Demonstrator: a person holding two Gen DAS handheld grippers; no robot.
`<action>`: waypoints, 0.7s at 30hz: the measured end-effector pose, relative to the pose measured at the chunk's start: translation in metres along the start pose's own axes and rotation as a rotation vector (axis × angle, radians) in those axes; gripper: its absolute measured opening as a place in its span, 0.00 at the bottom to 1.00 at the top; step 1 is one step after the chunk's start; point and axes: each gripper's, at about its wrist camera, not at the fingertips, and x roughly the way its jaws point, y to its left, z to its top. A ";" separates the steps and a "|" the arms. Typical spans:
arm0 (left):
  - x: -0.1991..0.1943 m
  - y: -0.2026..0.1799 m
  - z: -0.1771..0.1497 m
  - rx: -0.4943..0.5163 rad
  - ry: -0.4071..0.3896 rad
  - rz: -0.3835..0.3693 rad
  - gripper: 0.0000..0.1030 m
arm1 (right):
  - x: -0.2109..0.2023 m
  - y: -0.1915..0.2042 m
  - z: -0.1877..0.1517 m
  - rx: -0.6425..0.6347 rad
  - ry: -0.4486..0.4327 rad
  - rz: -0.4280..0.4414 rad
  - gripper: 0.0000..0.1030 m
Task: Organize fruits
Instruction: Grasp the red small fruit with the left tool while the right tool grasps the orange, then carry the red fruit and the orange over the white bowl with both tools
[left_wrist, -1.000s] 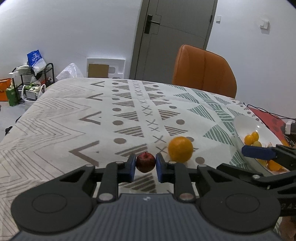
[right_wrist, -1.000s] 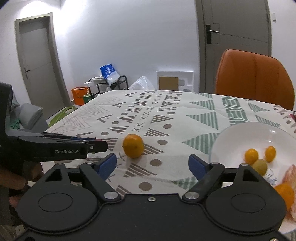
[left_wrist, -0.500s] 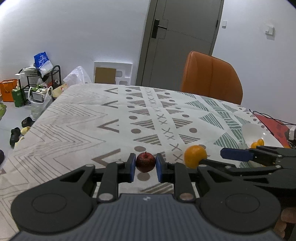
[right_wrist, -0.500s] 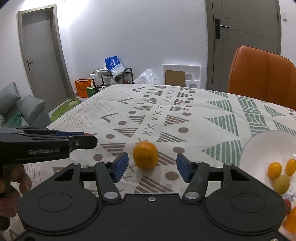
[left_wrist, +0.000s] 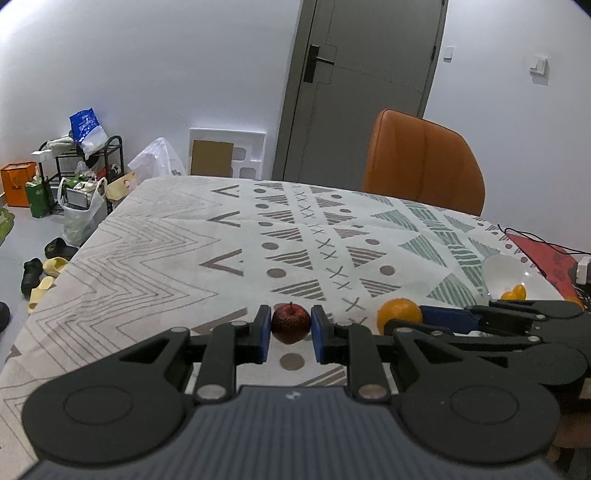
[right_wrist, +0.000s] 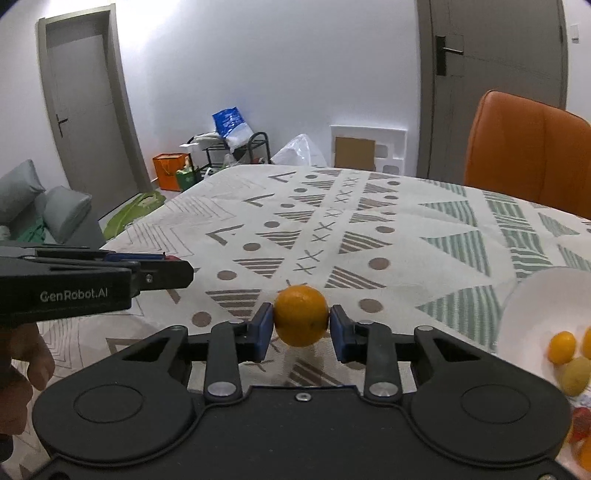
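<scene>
An apple (left_wrist: 290, 324) sits between the left gripper's (left_wrist: 290, 328) fingers, over the near part of the table (left_wrist: 184, 258). Right of it, an orange (right_wrist: 301, 314) sits between the right gripper's (right_wrist: 301, 326) fingers. A bowl (right_wrist: 535, 302) of small fruit stands near the table's right edge. A chair (left_wrist: 423, 162) stands behind the far edge.

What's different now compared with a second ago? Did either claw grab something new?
Yes. The right claw swung left from over the white bowl to the orange on the tablecloth and closed from wide open onto its sides. The left claw kept its grip on the small red apple throughout. The small fruits stayed in the bowl.
</scene>
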 end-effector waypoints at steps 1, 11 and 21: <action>-0.001 -0.002 0.001 0.001 -0.003 -0.004 0.21 | -0.004 -0.002 0.000 0.003 -0.004 -0.003 0.30; -0.004 -0.032 0.003 0.041 -0.021 -0.046 0.21 | -0.039 -0.018 -0.003 0.018 -0.070 -0.041 0.30; -0.004 -0.061 0.006 0.072 -0.039 -0.089 0.21 | -0.065 -0.038 -0.008 0.047 -0.111 -0.088 0.30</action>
